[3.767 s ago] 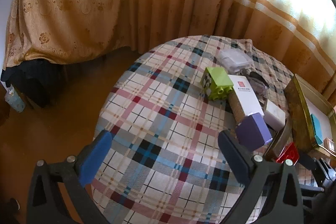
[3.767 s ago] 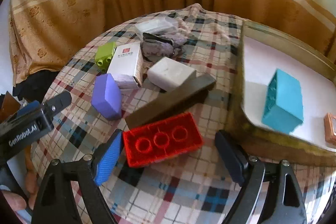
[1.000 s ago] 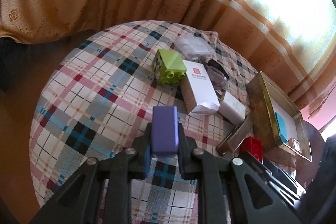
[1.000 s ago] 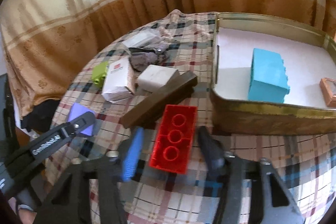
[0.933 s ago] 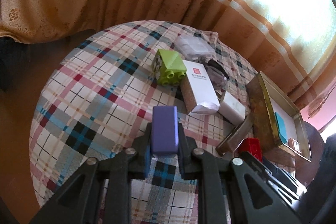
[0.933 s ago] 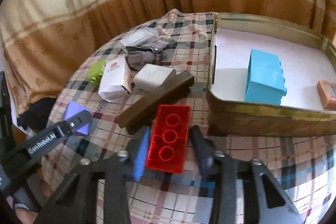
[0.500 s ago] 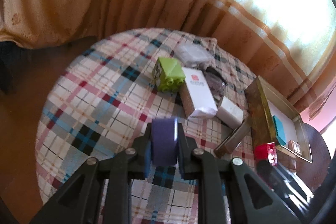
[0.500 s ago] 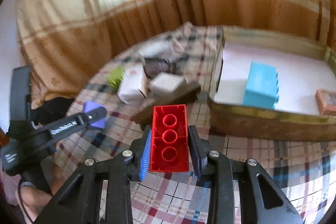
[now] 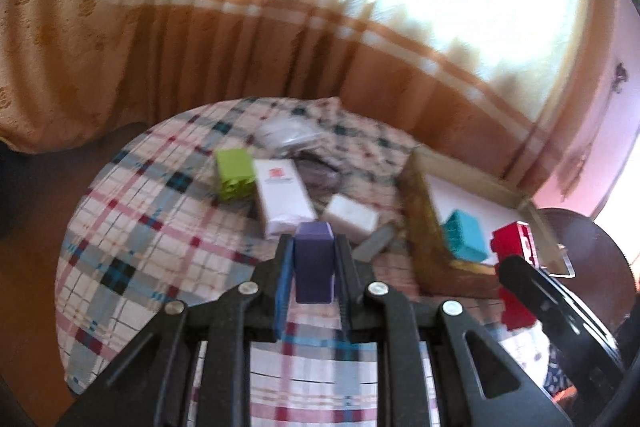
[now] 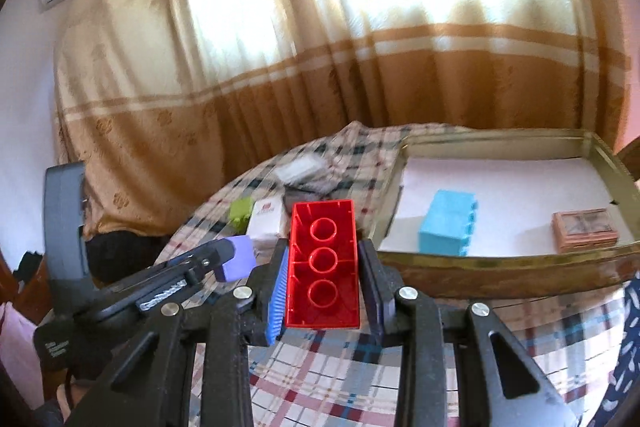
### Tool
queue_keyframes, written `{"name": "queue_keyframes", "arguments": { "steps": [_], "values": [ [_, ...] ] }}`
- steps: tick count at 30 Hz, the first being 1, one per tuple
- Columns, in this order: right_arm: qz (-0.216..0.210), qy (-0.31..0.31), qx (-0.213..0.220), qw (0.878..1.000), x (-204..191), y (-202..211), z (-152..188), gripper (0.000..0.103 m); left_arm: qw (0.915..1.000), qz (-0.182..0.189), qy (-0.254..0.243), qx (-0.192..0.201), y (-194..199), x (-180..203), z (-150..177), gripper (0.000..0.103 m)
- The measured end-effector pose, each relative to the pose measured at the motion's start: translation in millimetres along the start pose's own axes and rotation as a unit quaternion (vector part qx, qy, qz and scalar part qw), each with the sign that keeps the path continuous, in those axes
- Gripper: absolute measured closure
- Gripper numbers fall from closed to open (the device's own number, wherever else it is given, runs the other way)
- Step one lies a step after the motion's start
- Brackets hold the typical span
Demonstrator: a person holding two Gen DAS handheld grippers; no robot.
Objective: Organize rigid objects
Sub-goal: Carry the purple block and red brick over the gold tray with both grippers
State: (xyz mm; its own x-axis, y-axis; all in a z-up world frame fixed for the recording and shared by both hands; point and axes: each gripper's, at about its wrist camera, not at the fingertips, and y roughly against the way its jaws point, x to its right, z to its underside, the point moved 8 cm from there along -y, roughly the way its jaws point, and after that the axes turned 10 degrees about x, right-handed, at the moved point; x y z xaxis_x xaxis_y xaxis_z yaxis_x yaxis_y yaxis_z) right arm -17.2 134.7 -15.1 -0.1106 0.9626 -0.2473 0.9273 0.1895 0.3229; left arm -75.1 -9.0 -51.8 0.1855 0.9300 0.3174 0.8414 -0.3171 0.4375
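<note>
Left wrist view had the left gripper (image 9: pixel 312 263) clamped tight on a purple block (image 9: pixel 313 267), held up off the plaid tablecloth (image 9: pixel 160 227). Same deal on the right: the right gripper (image 10: pixel 324 267) was squeezing a red brick (image 10: pixel 323 263) between its jaws, hollow underside facing the camera, lifted in the air just short of the gold tray (image 10: pixel 500 267). Inside the tray sat a blue brick (image 10: pixel 448 227) and a small brown box (image 10: pixel 585 229), well apart. Left on the cloth were a green brick (image 9: pixel 235 174), a white carton (image 9: pixel 282 201) touching it, a white block (image 9: pixel 351 219) and a dark bar (image 9: pixel 374 245) near the tray wall. Pretty blurry overall.
</note>
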Motion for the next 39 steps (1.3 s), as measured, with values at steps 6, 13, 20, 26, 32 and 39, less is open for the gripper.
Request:
{"name": "queue_keyframes", "arguments": {
  "steps": [6,13,20,26,32,39],
  "values": [
    [0.030,-0.026,0.032,0.999,25,16,-12,0.067,0.9993,0.023,-0.016,0.026,15,22,-13,0.085],
    [0.062,-0.045,0.051,0.996,58,31,-23,0.067,0.9977,0.045,-0.038,0.035,19,51,-18,0.085],
    [0.100,-0.067,0.076,0.990,101,47,-39,0.067,0.9945,0.073,-0.063,0.041,17,91,-24,0.085],
    [0.141,-0.075,0.101,0.982,140,64,-52,0.067,0.9916,0.093,-0.082,0.036,4,129,-26,0.085],
    [0.178,-0.073,0.110,0.975,178,70,-63,0.067,0.9876,0.104,-0.113,0.032,-12,170,-27,0.085],
    [0.213,-0.068,0.105,0.969,219,62,-72,0.067,0.9830,0.113,-0.144,0.013,-36,210,-18,0.085]
  ]
}}
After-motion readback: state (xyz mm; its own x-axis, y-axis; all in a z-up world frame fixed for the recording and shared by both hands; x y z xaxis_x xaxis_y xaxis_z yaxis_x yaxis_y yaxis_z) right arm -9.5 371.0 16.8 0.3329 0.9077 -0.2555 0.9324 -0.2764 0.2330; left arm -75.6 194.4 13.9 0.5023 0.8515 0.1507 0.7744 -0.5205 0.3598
